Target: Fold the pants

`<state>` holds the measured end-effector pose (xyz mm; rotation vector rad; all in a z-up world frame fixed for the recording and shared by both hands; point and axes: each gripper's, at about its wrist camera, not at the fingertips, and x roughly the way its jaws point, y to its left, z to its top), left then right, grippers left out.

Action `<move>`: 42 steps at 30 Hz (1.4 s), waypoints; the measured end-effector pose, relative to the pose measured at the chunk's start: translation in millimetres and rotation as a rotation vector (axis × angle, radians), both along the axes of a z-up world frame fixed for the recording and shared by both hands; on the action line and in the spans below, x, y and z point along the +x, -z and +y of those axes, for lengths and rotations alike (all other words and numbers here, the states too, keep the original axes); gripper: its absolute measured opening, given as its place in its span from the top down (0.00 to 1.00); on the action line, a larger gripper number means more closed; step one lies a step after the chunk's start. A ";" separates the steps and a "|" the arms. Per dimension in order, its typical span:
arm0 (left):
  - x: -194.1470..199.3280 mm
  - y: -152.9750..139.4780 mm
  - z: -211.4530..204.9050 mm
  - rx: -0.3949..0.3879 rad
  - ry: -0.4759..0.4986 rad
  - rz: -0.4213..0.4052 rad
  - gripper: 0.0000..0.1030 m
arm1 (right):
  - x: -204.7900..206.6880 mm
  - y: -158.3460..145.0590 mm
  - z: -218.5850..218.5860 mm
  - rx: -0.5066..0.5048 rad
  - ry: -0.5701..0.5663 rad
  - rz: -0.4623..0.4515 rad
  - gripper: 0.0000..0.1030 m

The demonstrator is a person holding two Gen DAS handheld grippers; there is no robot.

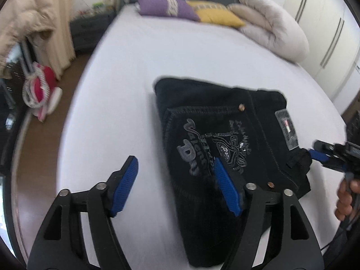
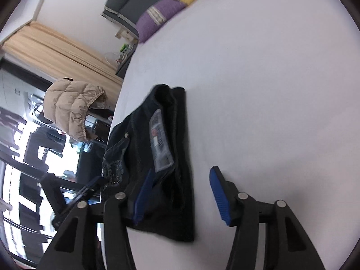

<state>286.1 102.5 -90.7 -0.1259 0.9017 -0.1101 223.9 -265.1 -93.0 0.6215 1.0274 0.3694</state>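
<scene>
On the white bed (image 1: 135, 63) we are seeing the folded pants (image 1: 216, 121) lying below both hand-held grippers: the left hand-held gripper (image 1: 174, 180) and right hand-held gripper (image 2: 180, 191) are hovering with jaws apart, gripping nothing.

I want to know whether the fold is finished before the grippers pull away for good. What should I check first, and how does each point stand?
1. Left gripper free of cloth: ok, jaws open, nothing between the pads.
2. Right gripper released: ok, open, nothing pinched.
3. Pants folded into a compact stack: ok, back pocket on top.
4. Stack fully on the bed: ok in the left wrist view.
5. Edges aligned: cannot tell, blurred.
6. Belt loop near the right gripper snagged: cannot tell.
</scene>
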 end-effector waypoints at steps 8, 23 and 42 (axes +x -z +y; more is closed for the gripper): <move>-117.5 -96.4 -28.9 0.266 -0.113 -0.371 0.00 | -82.3 -104.3 7.9 -0.192 0.132 -0.302 0.11; -246.9 -198.5 -43.4 0.247 -0.268 -0.326 0.00 | -207.3 -250.6 37.3 -0.478 0.258 -0.711 0.00; -222.7 -113.1 -55.8 0.133 -0.189 -0.046 0.00 | -196.8 -183.5 80.2 -0.567 0.106 -0.389 0.00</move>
